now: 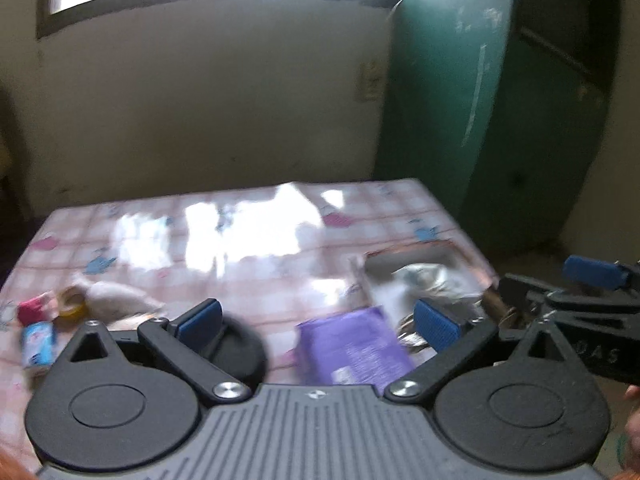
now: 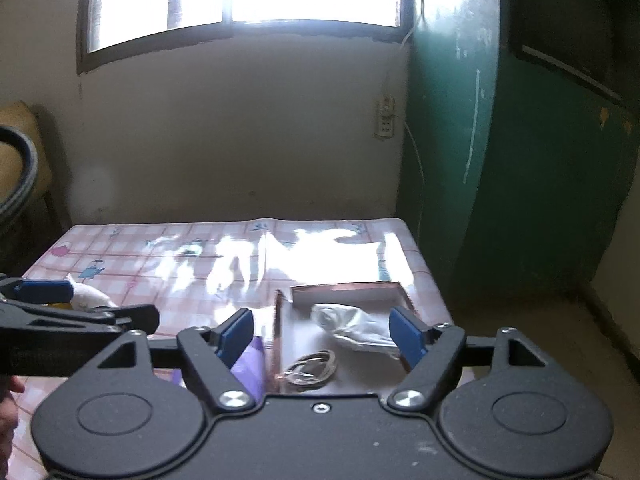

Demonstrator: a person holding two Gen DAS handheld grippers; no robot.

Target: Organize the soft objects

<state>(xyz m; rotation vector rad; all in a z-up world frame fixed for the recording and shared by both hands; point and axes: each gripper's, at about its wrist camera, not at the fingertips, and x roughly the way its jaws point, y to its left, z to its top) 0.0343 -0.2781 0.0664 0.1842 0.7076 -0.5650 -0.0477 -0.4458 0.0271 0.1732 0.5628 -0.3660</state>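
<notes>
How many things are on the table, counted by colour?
Purple: 1, the purple packet
White: 2, the white plush toy and the white crumpled bag in the box
Red: 1, the red roll
Yellow: 1, the yellow tape roll
Blue: 1, the blue packet
Total: 6

On the desk [image 2: 168,256], a shallow box [image 2: 344,292] sits at lower right of the right wrist view, holding a crumpled bag [image 2: 352,322] behind a coil of bands [image 2: 312,366]. A flat packet [image 1: 352,346] lies just left of the box. Small items cluster at far left: a stuffed toy [image 1: 116,296], a tape roll [image 1: 72,304].
</notes>
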